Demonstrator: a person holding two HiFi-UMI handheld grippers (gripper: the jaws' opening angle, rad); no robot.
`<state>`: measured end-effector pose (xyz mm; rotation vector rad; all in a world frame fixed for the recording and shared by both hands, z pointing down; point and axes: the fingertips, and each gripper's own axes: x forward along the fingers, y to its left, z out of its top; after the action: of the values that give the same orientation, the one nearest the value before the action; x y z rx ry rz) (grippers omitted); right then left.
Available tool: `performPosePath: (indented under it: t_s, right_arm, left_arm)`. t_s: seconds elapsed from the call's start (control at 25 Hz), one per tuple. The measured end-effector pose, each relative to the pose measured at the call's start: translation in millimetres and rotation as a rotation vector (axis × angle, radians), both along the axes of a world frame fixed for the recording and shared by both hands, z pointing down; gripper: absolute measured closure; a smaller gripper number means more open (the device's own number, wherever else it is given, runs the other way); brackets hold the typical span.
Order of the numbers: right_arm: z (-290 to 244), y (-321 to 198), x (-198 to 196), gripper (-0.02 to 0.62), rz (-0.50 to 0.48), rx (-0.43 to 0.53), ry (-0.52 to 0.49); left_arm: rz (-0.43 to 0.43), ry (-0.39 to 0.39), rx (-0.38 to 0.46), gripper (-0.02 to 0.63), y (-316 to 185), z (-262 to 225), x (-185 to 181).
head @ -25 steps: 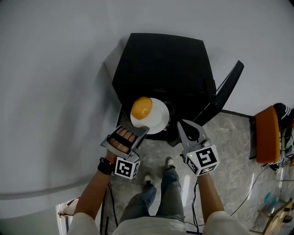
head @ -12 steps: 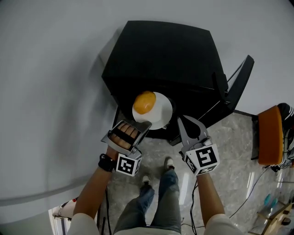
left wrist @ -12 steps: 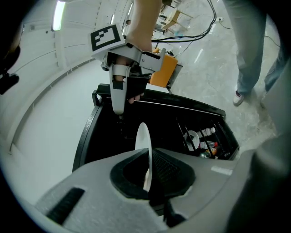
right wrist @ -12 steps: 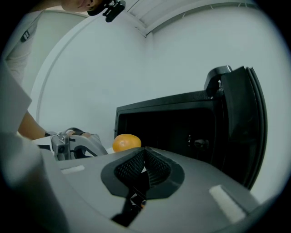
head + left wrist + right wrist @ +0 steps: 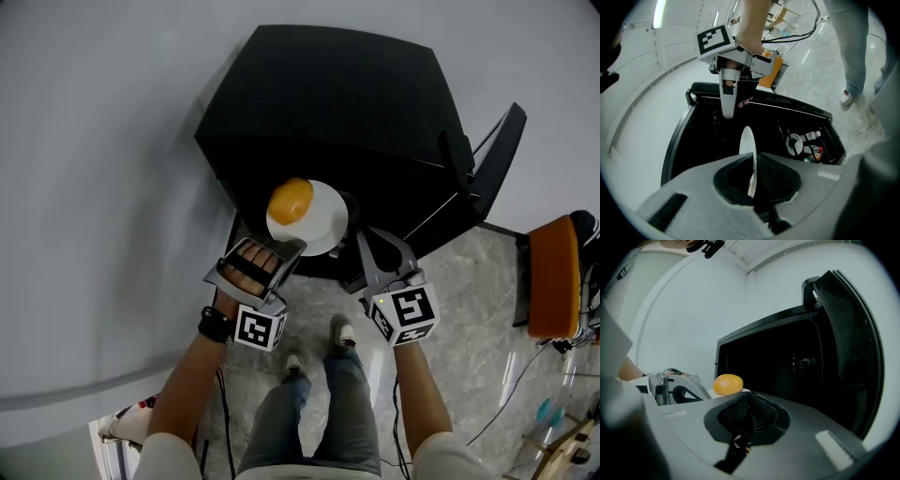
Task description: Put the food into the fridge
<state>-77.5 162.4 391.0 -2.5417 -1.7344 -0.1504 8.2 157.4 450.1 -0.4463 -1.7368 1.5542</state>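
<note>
Head view. Left gripper [image 5: 292,246] clenched on the near rim of the white plate [image 5: 328,223]. The orange [image 5: 290,200] sits on the plate's left part, just past that gripper's tips and not touching them. The plate is held level in front of the black fridge [image 5: 328,103], against its dark open front. The fridge door [image 5: 489,159] stands swung out to the right. Right gripper [image 5: 368,242] is just beside the plate's right rim; contact can't be told from here.

Left gripper view. Plate [image 5: 747,143] seen edge-on, pinched between the closed jaws. Beyond it lies the fridge's dark interior and the right gripper [image 5: 727,105] pointing down at it. A door shelf [image 5: 813,143] holds small bottles.

Right gripper view. Jaws pressed together, nothing between them. The orange [image 5: 728,384] lies ahead and to the left, above the jaw tips, with the left gripper [image 5: 677,387] further left. The open fridge cavity fills the middle and the door [image 5: 851,338] rises at right.

Change from a second ago. In the head view the fridge fills more of the frame and reaches closer to the person. Plate and orange sit a little higher, further onto the dark opening. Both grippers have advanced with them. The left gripper's clamp on the rim is unchanged, and the orange keeps its place on the plate.
</note>
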Motion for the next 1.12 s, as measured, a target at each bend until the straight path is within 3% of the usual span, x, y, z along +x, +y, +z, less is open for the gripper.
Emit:
performPosePath:
  t_s: [0.44,1.12]
  right_arm:
    - [51.1,14.6,-4.2,0.589,0.017,0.026,-0.007]
    - [94.0,27.5,2.7,0.589,-0.007,0.004,0.016]
  left_arm:
    - [-0.04,-0.006,0.006,0.588,20.8,51.4,-2.1]
    - [-0.084,0.045,0.035,0.588,57.2,134.6,-3.1]
